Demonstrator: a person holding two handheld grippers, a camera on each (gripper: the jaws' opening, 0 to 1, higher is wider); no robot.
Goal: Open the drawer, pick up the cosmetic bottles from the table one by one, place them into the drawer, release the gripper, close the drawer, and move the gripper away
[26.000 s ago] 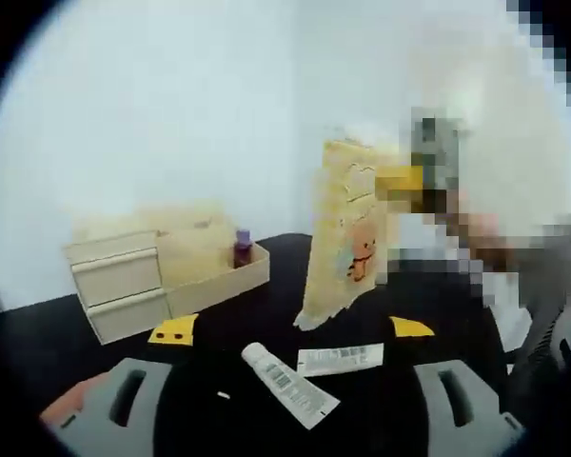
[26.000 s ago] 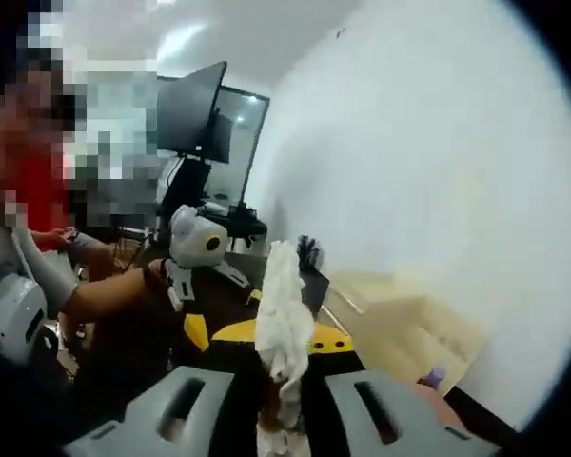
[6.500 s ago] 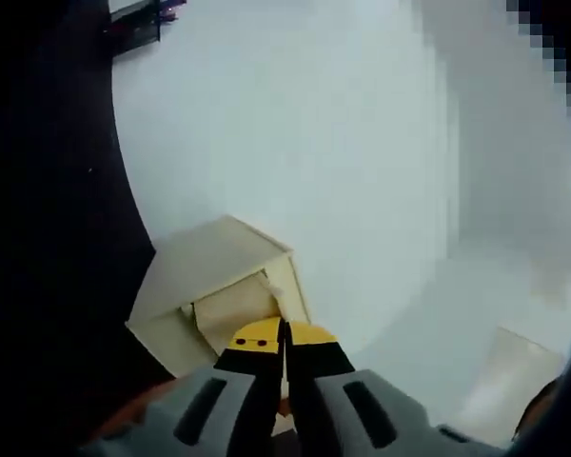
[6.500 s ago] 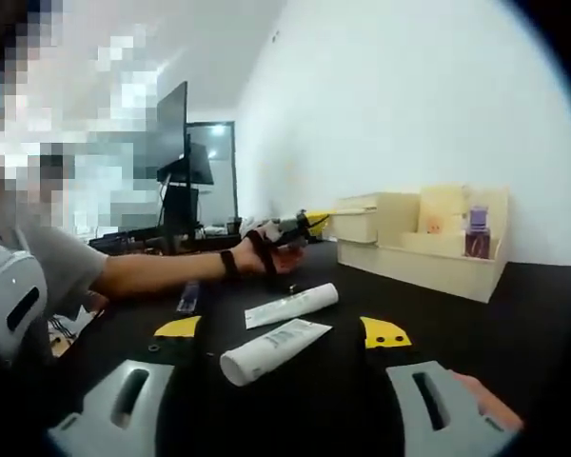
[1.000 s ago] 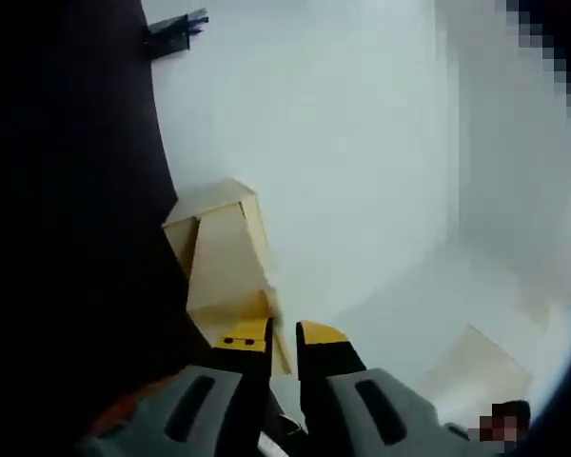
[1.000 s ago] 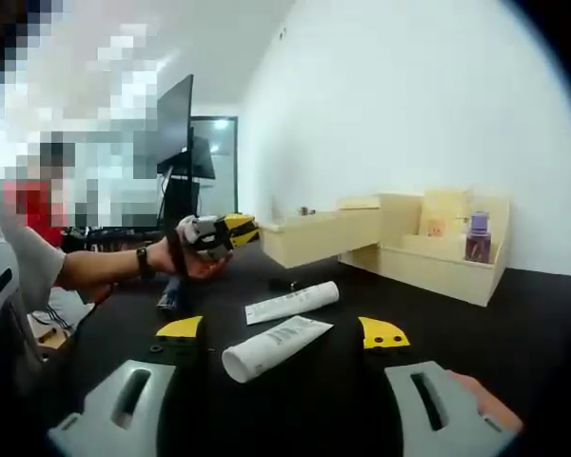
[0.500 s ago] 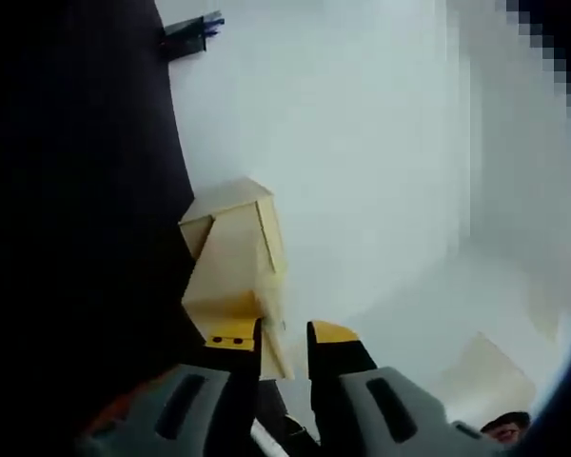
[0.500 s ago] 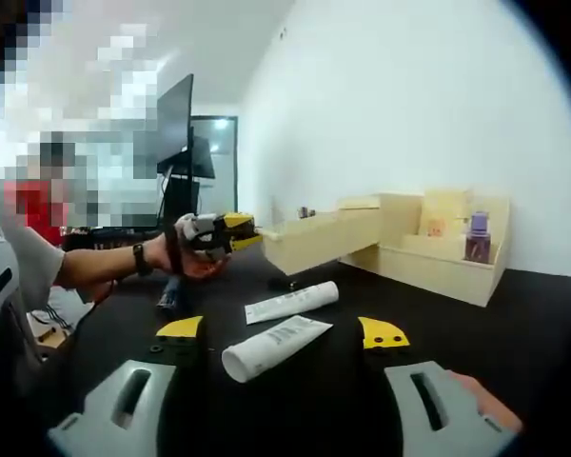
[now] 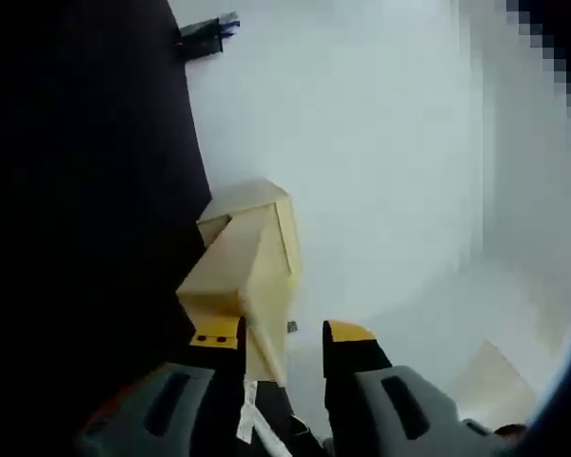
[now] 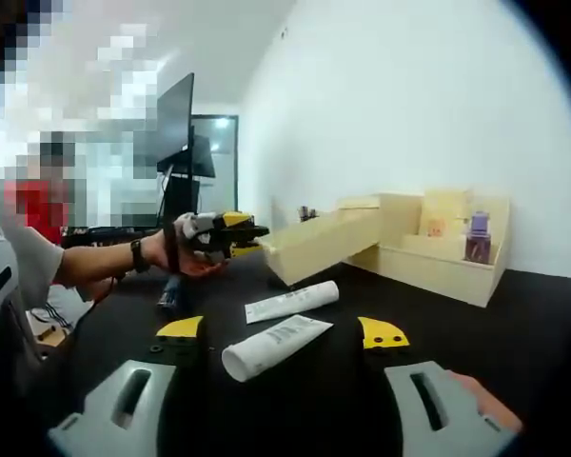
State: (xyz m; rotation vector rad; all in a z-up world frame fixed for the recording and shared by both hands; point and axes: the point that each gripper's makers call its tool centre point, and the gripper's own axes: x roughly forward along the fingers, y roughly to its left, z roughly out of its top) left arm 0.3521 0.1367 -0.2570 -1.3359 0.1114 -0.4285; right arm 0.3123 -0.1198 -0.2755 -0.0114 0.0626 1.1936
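Now left gripper [image 9: 284, 341] jaws parted just beside pulled-out drawer [image 9: 233, 276]; right gripper [image 10: 284, 333] wide, straddling tube [image 10: 276, 346]

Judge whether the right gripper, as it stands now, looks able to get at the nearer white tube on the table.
Probably yes. The right gripper is open, and the nearer white tube lies on the black table just ahead between its jaws, with nothing in the way.

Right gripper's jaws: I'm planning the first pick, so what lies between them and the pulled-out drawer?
In the right gripper view, two white tubes lie on the black table between the right gripper and the drawer: the nearer tube, then the farther one.
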